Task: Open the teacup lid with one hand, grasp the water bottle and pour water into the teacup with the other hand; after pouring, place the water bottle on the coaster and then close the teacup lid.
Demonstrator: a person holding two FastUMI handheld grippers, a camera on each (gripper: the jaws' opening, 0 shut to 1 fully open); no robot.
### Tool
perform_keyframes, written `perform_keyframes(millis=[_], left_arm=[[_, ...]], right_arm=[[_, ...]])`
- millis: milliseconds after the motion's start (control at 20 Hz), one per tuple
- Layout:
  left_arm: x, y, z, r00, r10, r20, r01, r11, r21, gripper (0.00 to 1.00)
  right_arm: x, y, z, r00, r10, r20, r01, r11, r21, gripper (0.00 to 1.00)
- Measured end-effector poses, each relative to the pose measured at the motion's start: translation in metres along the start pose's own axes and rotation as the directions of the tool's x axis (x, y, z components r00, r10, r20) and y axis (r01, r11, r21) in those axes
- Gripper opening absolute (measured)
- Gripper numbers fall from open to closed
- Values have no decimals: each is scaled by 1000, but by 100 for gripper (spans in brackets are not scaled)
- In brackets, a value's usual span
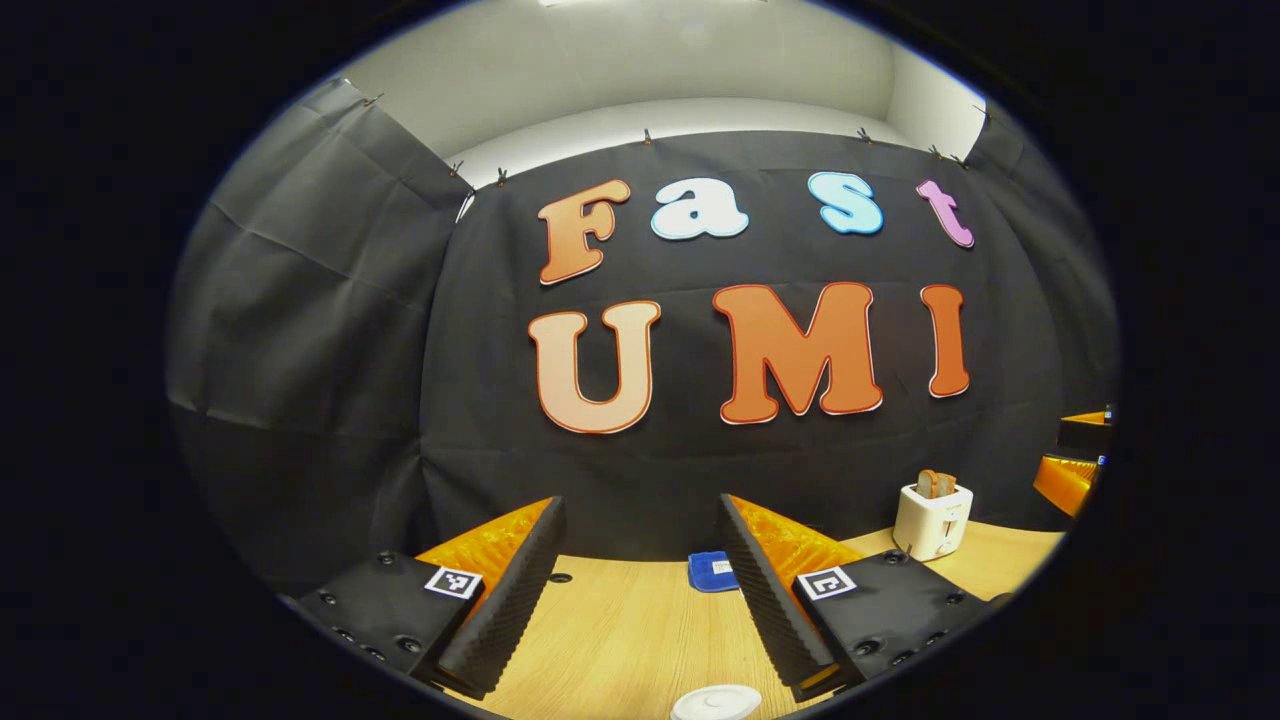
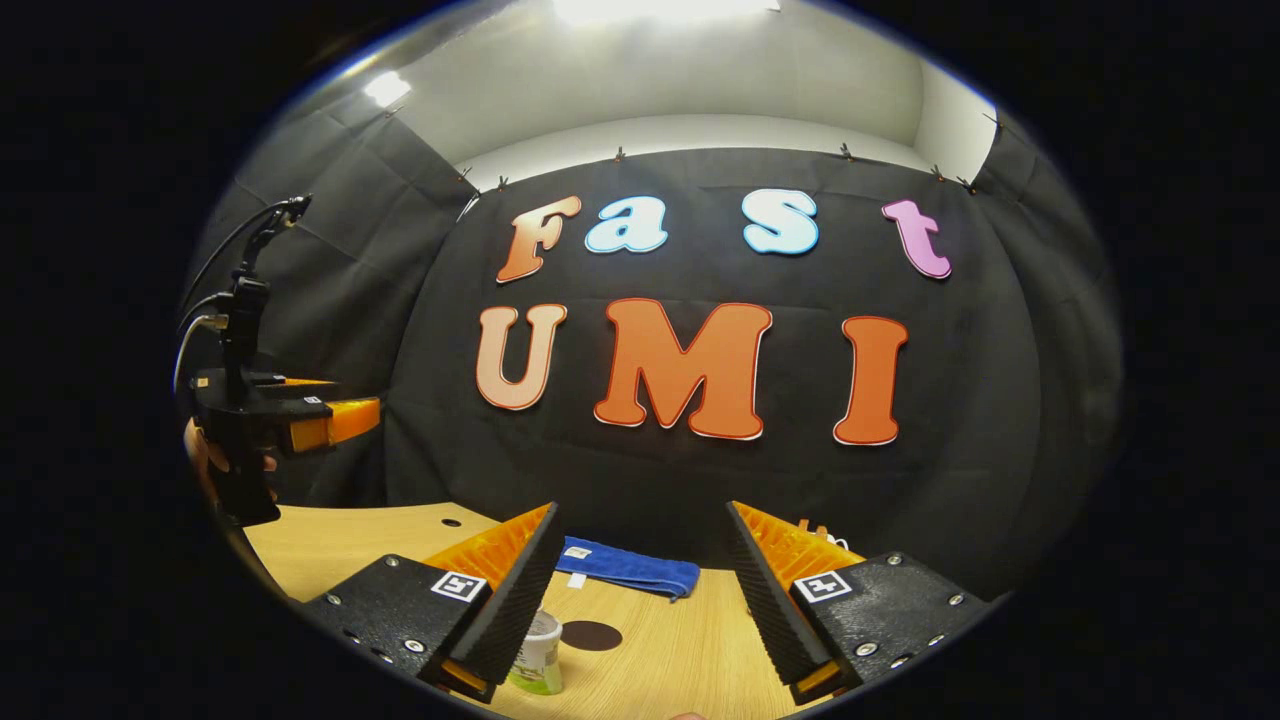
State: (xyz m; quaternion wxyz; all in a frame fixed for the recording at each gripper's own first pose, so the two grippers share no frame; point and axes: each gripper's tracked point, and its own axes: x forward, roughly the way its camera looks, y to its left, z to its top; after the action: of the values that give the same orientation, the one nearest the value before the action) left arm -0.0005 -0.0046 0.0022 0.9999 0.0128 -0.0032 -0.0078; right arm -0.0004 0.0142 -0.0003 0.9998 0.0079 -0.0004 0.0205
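Both grippers were held up off the table (image 1: 620,640), nothing gripped, so this read as the very start: lid step not yet begun. In the left gripper view the left gripper (image 1: 640,590) had its fingers spread wide with bare wood between them; the white teacup lid (image 1: 716,703) sat low at the view's bottom edge, just nearer than the fingertips and slightly toward the right finger, cup body hidden. A blue cloth (image 1: 712,571) lay beyond the fingertips, close to the right finger's inner side, and a white toaster (image 1: 932,520) stood farther out past the right finger. In the right gripper view the right gripper (image 2: 640,590) was also wide open and empty; the water bottle (image 2: 538,655), white cap over a greenish body, stood just beside the left finger's inner face, partly covered by it, not touching as far as could be told. The dark round coaster (image 2: 591,635) lay between the fingers, just past the bottle. The same blue cloth showed beyond the fingertips there. The other gripper, held by a hand (image 2: 205,455), showed far off to the left. Judgement: next, the left gripper would need to tip down and centre over the lid before closing, while the right shifted left so the bottle sat midway between its fingers; clipping the bottle with the left finger could topple it.
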Motion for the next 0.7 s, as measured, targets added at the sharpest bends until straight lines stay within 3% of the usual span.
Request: perform_keyframes(millis=[450, 700], left_arm=[[0, -9, -20, 999, -36, -22, 36, 999, -1, 99], [-4, -19, -54, 995, -69, -71, 69, 998, -2, 99]], right_arm=[[-7, 7, -33, 998, 35, -54, -35, 999, 13, 96], [-16, 26, -70, 985, 107, -136, -97, 993, 72, 96]])
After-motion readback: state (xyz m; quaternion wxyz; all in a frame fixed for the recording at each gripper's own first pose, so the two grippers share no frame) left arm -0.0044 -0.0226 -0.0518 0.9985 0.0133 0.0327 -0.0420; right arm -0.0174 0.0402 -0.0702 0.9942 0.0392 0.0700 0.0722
